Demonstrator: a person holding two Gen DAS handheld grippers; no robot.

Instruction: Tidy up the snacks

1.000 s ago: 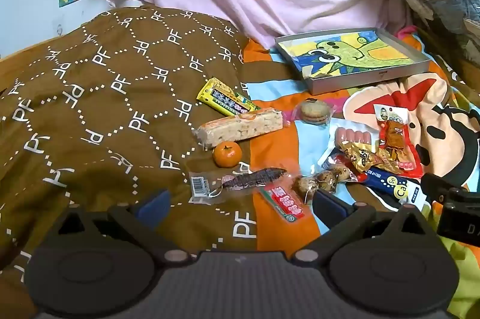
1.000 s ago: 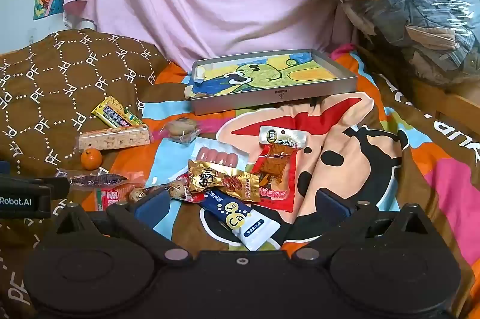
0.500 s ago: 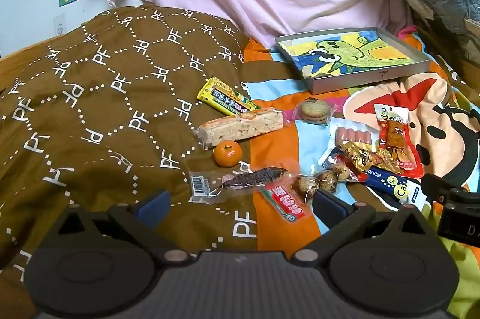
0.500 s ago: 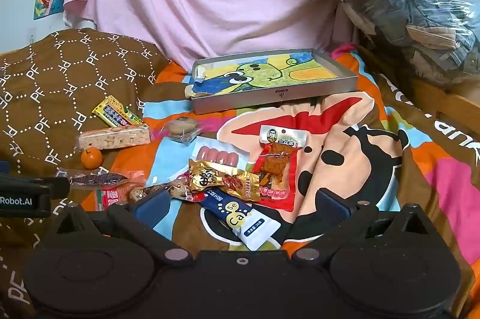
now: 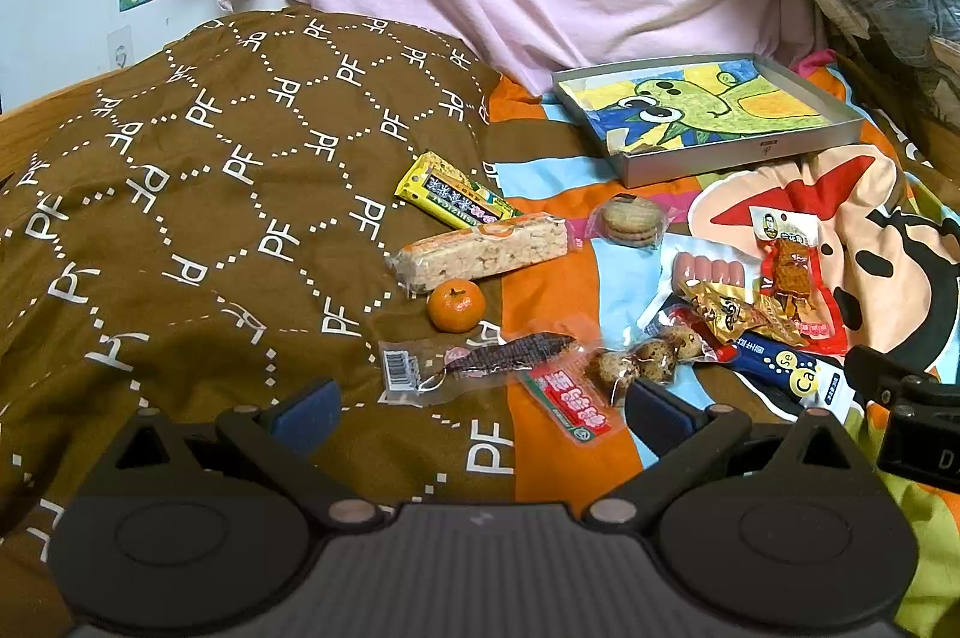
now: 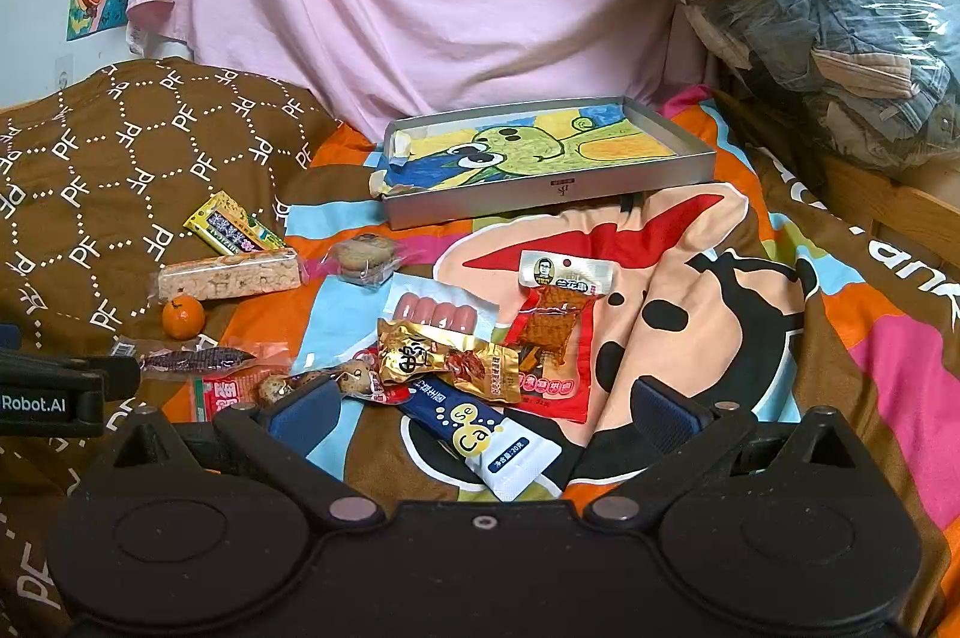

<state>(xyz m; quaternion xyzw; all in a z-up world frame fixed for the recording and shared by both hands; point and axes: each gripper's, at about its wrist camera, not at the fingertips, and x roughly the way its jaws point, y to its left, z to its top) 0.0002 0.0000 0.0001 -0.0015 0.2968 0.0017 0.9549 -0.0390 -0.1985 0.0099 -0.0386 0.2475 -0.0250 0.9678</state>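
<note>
Snacks lie scattered across the cartoon bedspread in front of us, and both our claws hang over its near edge with fingers spread wide and nothing between them: the left gripper above the brown quilt, the right gripper above the blue-and-white calcium sachet. Toward the quilt side we see a yellow candy bar, a long rice crisp bar touching it, and a mandarin just beside that bar. Nearer us lie a clear pack with a dark dried strip and a pack of quail eggs. In the middle sit a wrapped cookie, a sausage pack, a gold pouch and a red tofu pack. The grey tray with the frog drawing rests toward the far edge, apart from the snacks.
</note>
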